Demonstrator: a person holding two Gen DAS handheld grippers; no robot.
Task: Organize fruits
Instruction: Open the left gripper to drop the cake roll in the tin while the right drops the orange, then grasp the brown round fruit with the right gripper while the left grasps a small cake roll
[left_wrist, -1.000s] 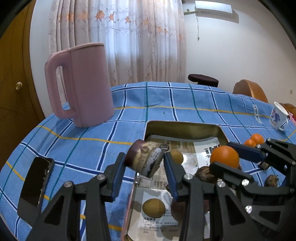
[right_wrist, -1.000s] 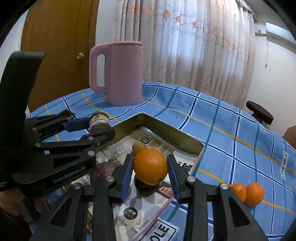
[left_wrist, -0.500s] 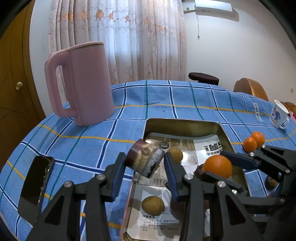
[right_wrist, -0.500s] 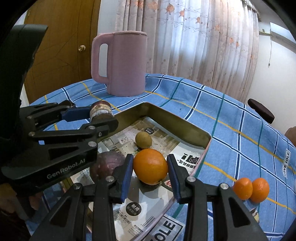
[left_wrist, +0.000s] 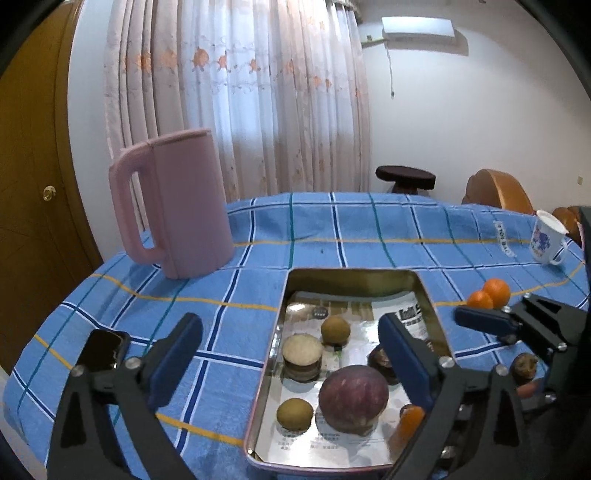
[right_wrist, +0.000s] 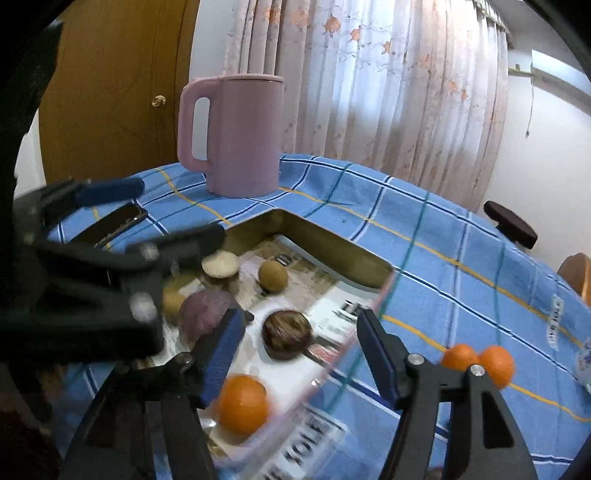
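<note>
A metal tray (left_wrist: 352, 275) lined with printed paper sits on the blue checked cloth. In it lie a purple round fruit (left_wrist: 353, 398), two small brown fruits (left_wrist: 335, 331) (left_wrist: 294, 414), a cut fruit half (left_wrist: 302, 350) and a dark mangosteen-like fruit (right_wrist: 287, 334). An orange (right_wrist: 242, 403) lies at the tray's near corner. My left gripper (left_wrist: 291, 358) is open and empty above the tray. My right gripper (right_wrist: 301, 350) is open and empty, just above the orange. The tray shows in the right wrist view too (right_wrist: 332, 240).
A pink jug (left_wrist: 177, 206) stands at the back left. A black phone (left_wrist: 105, 349) lies left of the tray. Two small oranges (left_wrist: 489, 293) and a dark fruit (left_wrist: 522, 365) lie right of the tray. A white cup (left_wrist: 546, 238) stands far right.
Both grippers opened. The left let go of the cut fruit, now resting in the tray. The right let go of the orange, now in the tray's near corner, and drew back.
</note>
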